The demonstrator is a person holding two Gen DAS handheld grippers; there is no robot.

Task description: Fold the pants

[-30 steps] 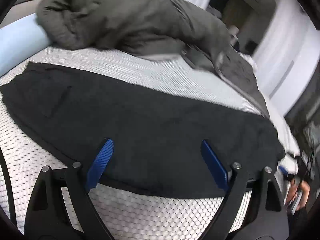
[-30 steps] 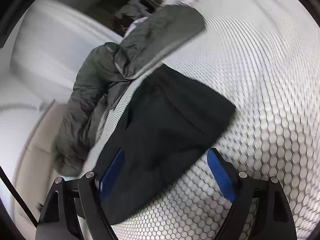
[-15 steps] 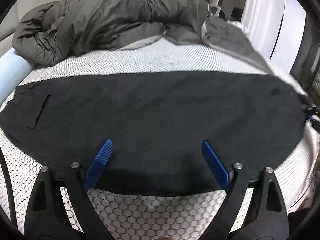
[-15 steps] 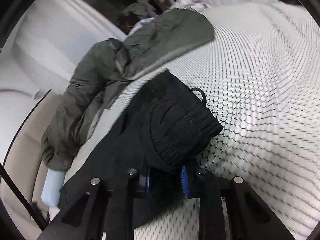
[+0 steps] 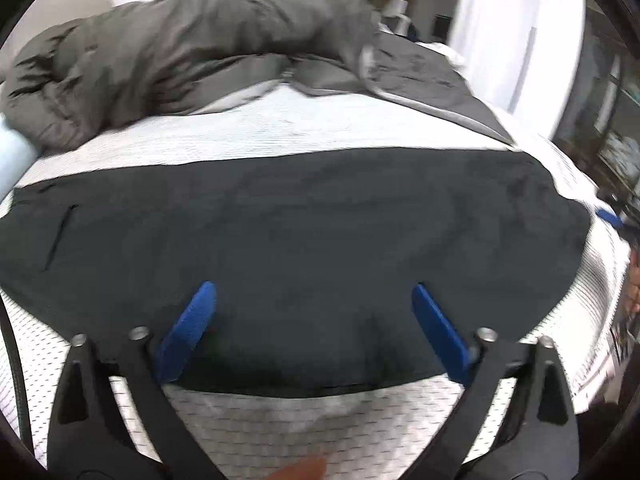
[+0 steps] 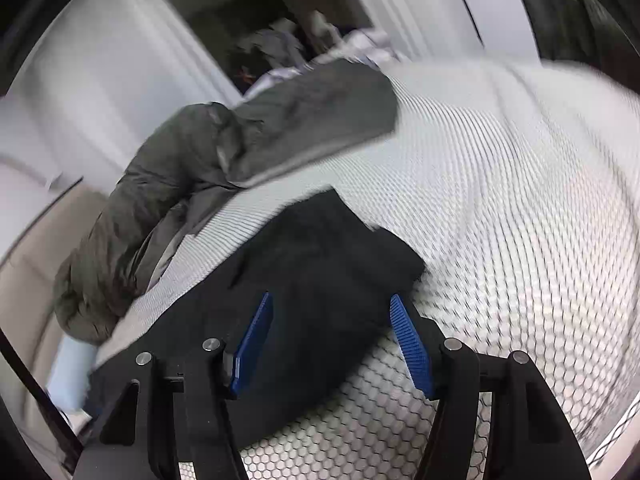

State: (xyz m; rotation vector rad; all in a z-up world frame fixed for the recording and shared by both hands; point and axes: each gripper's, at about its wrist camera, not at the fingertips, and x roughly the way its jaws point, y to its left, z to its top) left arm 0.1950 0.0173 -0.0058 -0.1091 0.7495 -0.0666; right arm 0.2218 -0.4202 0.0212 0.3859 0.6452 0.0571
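Note:
Black pants [image 5: 304,236] lie flat and stretched across the white honeycomb-patterned mattress [image 5: 300,436], a pocket slit at the left end. My left gripper [image 5: 312,312] is open and hovers over the near long edge of the pants. In the right wrist view the narrow end of the pants [image 6: 320,280] lies on the mattress [image 6: 520,240]. My right gripper [image 6: 332,320] is open, its blue pads either side of that end, holding nothing.
A bunched grey duvet [image 5: 192,52] lies along the far side of the bed, also in the right wrist view [image 6: 208,168]. A light blue pillow [image 5: 10,156] sits at the left end. White curtains and dark furniture stand beyond the bed.
My right gripper was open, then shut on the pants' end half a second ago, and has now opened and let it drop flat. My left gripper stayed open and shifted slightly.

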